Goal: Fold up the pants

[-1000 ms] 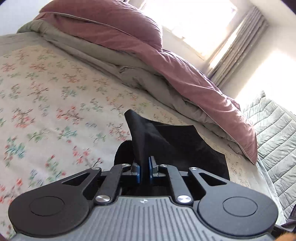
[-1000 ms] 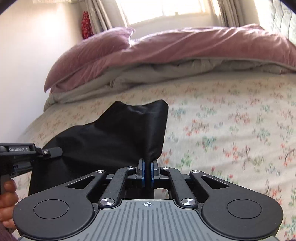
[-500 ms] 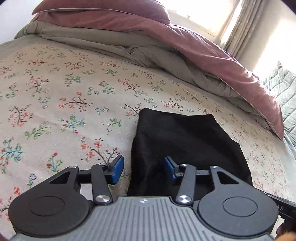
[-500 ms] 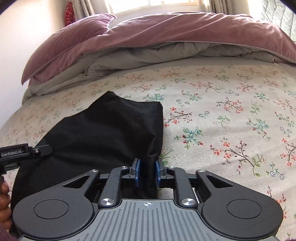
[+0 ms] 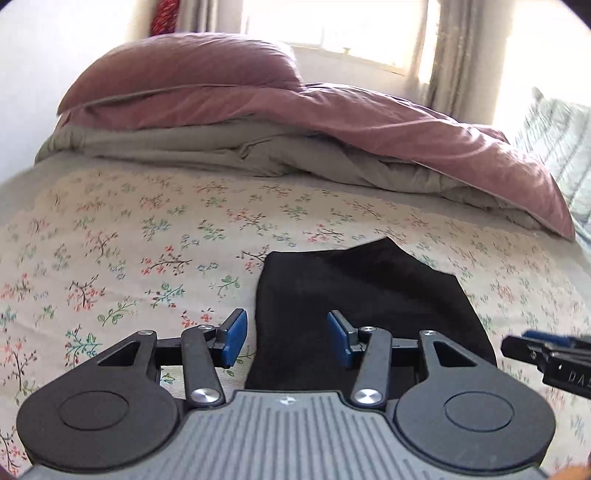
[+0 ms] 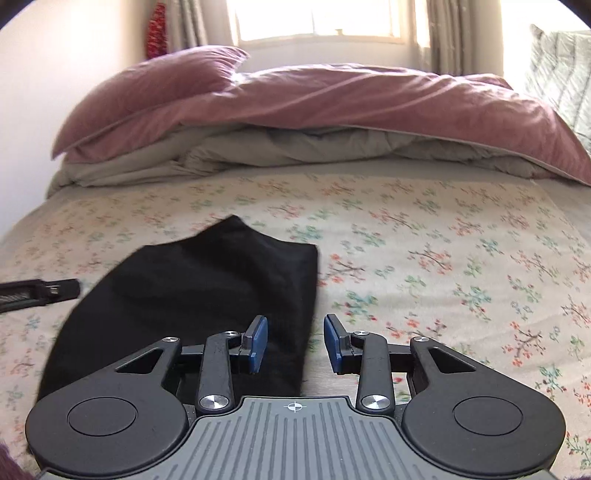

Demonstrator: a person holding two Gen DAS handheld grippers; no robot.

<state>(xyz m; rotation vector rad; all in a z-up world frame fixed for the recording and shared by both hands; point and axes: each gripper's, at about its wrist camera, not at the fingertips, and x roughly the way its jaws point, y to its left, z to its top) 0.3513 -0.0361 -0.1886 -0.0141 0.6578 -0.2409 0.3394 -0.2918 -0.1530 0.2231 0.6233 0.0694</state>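
The black pants (image 5: 365,295) lie folded into a compact flat shape on the floral bedsheet (image 5: 129,240). My left gripper (image 5: 286,341) stands open over their near left edge, with the cloth below the gap and the blue pads clear of it. In the right wrist view the pants (image 6: 207,288) spread to the left. My right gripper (image 6: 295,345) is opening above their near right edge, its pads off the fabric. The right gripper's tip (image 5: 546,354) shows at the left view's right edge, and the left gripper's tip (image 6: 40,291) at the right view's left edge.
A mauve duvet (image 6: 369,99) and pillow (image 5: 184,70) are heaped over a grey blanket (image 6: 295,151) at the far end of the bed. A quilted pale cushion (image 6: 561,74) leans at the far right, below a bright window (image 6: 317,18). Floral sheet lies bare on both sides of the pants.
Both grippers were shut on the raised pants edge a second ago. They have opened and let go; the cloth has dropped flat. Both grippers have drawn back a little.
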